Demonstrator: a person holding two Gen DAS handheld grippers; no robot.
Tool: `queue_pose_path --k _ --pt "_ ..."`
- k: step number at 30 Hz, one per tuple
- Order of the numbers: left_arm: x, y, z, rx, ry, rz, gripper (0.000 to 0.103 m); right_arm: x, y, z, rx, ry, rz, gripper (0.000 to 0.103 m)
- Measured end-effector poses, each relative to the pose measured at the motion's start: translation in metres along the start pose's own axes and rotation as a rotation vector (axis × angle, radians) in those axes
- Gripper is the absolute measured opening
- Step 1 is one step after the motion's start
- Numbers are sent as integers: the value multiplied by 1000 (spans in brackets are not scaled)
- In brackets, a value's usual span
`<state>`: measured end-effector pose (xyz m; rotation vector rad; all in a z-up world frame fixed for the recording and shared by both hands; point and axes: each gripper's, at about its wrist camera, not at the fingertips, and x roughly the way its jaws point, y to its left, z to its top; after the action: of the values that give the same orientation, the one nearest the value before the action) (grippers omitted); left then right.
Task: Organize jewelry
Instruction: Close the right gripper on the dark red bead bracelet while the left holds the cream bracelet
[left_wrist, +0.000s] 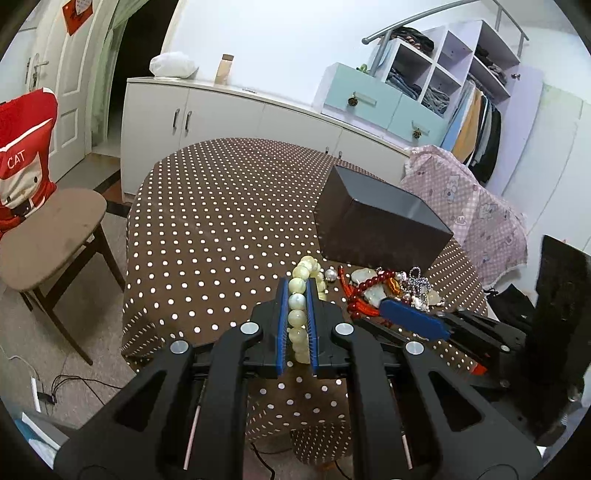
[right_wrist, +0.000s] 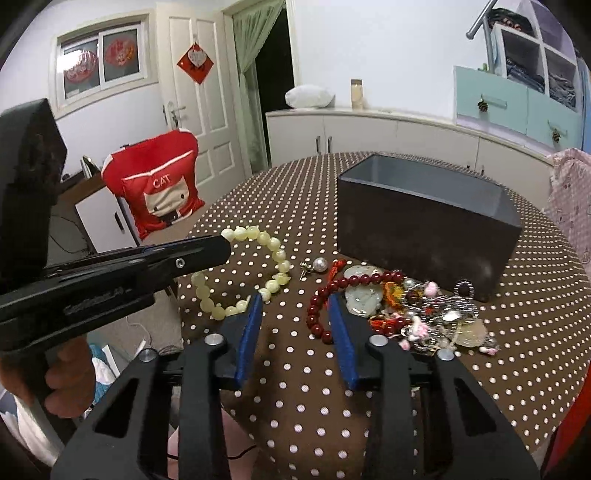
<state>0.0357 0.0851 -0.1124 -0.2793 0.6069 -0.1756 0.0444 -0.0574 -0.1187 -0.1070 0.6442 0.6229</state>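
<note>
Left fingers (left_wrist: 297, 295) pinch cream bead bracelet (left_wrist: 298, 306); right fingers (right_wrist: 295, 306) apart, tilted down

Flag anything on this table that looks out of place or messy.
The jewelry heap lies tangled on the polka-dot cloth beside the dark box, not in it: a red bead bracelet, pendants and chains are knotted together. A pearl earring sits loose, apart from the heap.
</note>
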Motion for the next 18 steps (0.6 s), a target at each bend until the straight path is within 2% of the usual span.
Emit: queue_pose_path --k 3,5,6,18 --pt "3 4 -3 -8 13 -7 10 8 -5 -1 36 18 -25 23" --pt "6 4 -4 -10 21 -12 10 9 -10 -1 61 18 -41 10" --pt "6 3 -5 -10 23 -12 10 9 -13 -1 73 22 -38 8" --pt "7 -4 1 -14 12 -52 10 -8 -28 2 138 2 2 6"
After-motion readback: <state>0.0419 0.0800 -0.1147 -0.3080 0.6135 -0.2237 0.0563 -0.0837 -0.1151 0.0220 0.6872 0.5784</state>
